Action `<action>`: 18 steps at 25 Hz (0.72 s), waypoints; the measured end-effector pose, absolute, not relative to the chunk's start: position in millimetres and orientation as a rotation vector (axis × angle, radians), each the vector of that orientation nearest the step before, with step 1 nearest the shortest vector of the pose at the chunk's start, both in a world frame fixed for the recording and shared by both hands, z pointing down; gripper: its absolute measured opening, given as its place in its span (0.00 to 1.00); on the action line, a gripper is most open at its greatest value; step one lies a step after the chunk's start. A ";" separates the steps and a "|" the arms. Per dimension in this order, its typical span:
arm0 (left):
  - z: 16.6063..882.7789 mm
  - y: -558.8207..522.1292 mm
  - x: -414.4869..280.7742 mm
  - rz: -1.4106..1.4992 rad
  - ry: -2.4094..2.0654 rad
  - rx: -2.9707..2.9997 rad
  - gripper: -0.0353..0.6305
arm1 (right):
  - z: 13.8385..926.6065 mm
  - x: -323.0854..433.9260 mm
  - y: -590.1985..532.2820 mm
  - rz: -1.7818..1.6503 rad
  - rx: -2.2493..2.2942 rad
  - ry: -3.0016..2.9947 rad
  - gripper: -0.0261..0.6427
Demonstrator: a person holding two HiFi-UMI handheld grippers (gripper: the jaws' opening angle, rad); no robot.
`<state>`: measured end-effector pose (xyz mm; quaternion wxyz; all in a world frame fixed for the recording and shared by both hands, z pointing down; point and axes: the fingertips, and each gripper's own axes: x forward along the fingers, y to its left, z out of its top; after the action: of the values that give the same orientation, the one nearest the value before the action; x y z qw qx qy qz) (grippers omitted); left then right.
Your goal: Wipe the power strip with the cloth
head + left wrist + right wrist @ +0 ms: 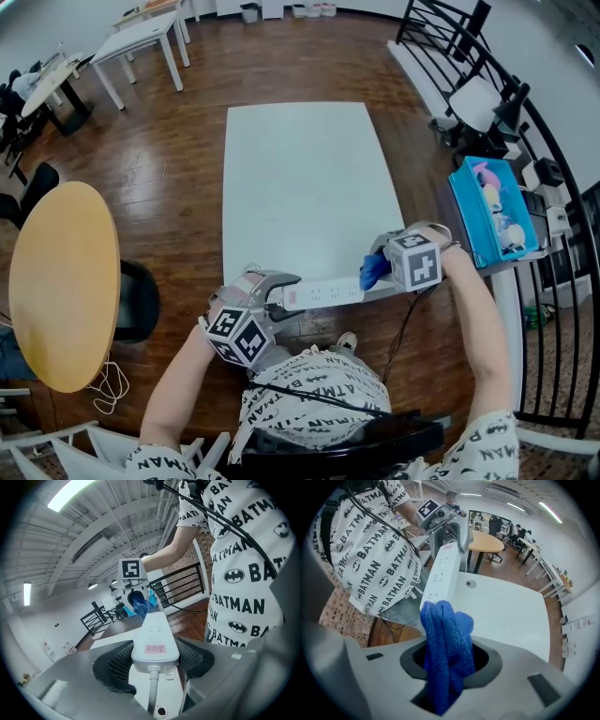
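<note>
Low and left of centre in the head view, the left gripper gripped the cord end of the white power strip, which stretched rightward by the white table's near edge. At the strip's right end, the right gripper pinched the bunched blue cloth against it.

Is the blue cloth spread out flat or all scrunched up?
Scrunched up: the blue cloth stands in thick folds, pinched in the right gripper, by the power strip's end.
</note>
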<state>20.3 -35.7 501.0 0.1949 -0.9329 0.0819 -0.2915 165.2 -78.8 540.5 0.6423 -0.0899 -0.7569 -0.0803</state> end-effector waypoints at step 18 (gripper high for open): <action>505.5 -30.7 34.0 -0.824 0.174 -2.612 0.47 | 538.1 142.3 -83.4 -0.245 -0.215 -1.750 0.25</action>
<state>34.0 -30.7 505.5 0.1973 -0.9331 0.0620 -0.2942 142.3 -83.4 538.1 0.6295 -0.0937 -0.7639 -0.1068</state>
